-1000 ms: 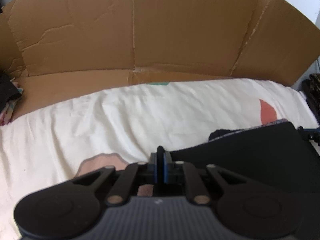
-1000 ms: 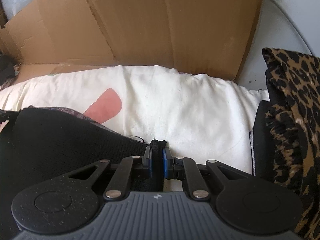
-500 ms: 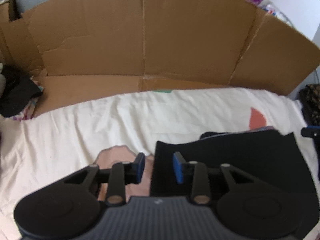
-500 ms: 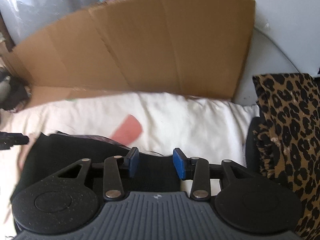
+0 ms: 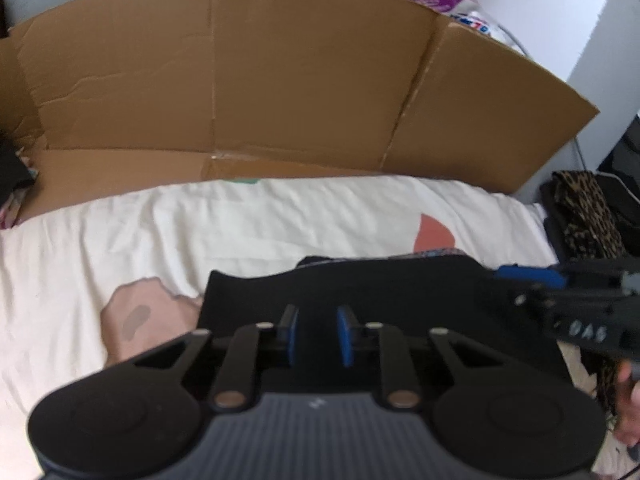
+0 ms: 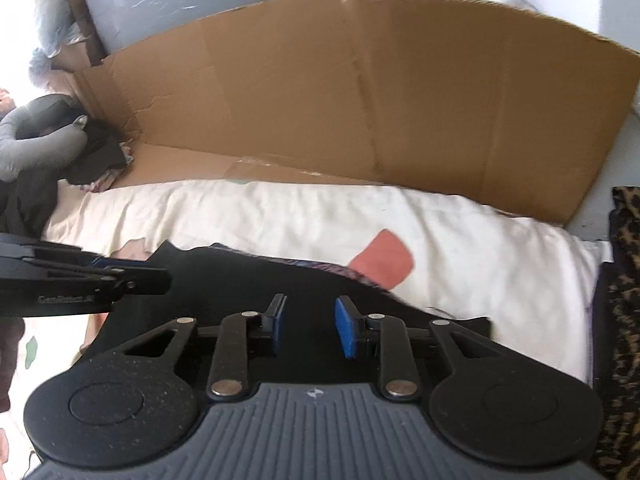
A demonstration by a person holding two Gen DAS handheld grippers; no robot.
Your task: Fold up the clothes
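Both the left gripper (image 5: 313, 334) and right gripper (image 6: 307, 330) are hanging over the flat black folded garment (image 5: 380, 292), jaws part-open, just narrowing, gripping nothing, suggesting the fold is laid and regripping an edge comes next.

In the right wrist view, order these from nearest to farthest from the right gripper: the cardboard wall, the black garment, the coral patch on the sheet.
From the right gripper:
1. Black garment, directly beneath.
2. Coral patch, ahead, slightly right.
3. Cardboard wall, behind the bedding.

Black garment (image 5: 360, 292), cream sheet (image 5: 200, 232), leopard-print cloth (image 6: 624, 280).
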